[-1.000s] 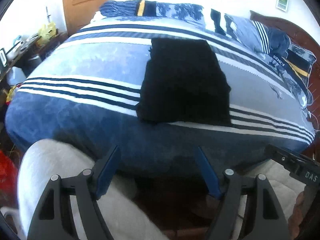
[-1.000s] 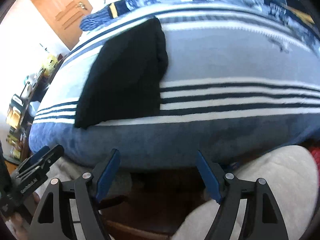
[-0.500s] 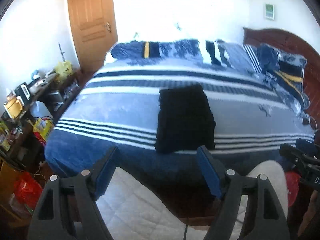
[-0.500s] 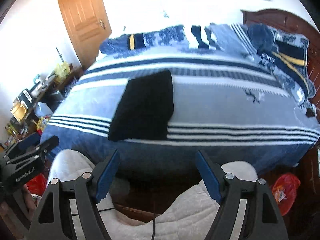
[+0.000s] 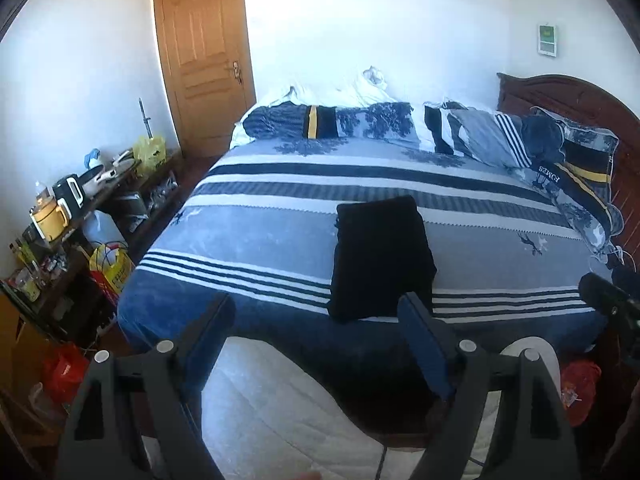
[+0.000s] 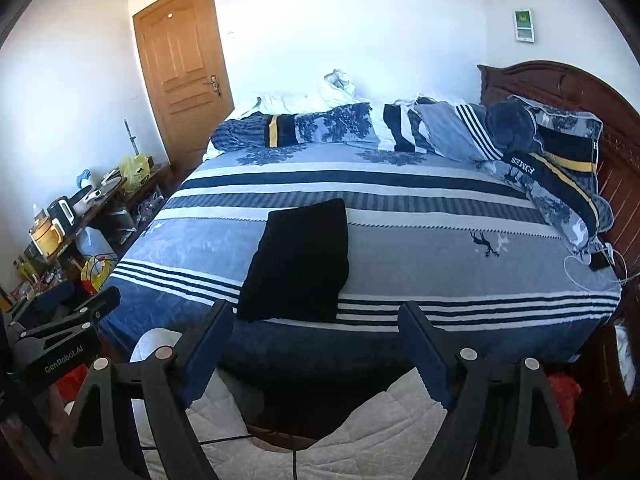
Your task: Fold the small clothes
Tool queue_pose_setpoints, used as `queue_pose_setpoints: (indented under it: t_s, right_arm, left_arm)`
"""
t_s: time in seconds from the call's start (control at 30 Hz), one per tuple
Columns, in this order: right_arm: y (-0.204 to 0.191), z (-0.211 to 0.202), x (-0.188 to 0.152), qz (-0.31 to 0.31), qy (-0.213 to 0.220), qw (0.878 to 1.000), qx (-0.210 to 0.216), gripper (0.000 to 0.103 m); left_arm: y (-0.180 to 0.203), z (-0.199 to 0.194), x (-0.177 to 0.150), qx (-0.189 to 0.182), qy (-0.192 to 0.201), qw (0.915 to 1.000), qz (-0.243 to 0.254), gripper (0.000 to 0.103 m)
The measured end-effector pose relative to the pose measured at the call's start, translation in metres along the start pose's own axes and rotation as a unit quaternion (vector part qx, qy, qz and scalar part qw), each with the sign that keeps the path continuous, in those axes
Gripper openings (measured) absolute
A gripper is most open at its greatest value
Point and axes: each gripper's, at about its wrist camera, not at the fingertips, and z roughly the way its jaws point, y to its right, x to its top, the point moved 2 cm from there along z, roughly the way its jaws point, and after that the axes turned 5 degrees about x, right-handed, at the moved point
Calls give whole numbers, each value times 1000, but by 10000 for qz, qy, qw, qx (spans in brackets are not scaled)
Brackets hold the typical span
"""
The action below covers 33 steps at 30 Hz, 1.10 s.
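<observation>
Folded black garment (image 5: pixel 382 256) lies on the bed (image 5: pixel 256 236) at 12 o'clock; the left gripper (image 5: pixel 320 336) is wide and empty, while the right gripper (image 6: pixel 316 340) is opening (2 empty tongs).

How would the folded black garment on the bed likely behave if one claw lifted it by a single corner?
The black garment looks like soft cloth lying flat in layers, so it would probably droop and unfold. It seems thin, so likely light. On the striped bedspread, a push would probably bunch it rather than slide it.

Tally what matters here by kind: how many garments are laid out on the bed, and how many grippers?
Black folded garment on the striped bedspread: 1
Grippers, left gripper and right gripper, both empty: 2
Total: 3
</observation>
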Motion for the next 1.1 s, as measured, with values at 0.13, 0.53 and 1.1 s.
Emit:
queue_pose_setpoints:
  t_s: [0.13,0.53,1.1]
  right_arm:
    - [-2,-1,1,-15,10,10000,-18,89]
    - [0,6,-1,-7,-86,10000,-8,90]
    - [1,7,0,-66,-103,9999,-47,90]
  left_arm:
    - [0,-4,2,36,103,9999,6,83]
    - [4,-1,0,79,18,10000,51,84]
    - [5,-3,-1,115,20,9999,65,85]
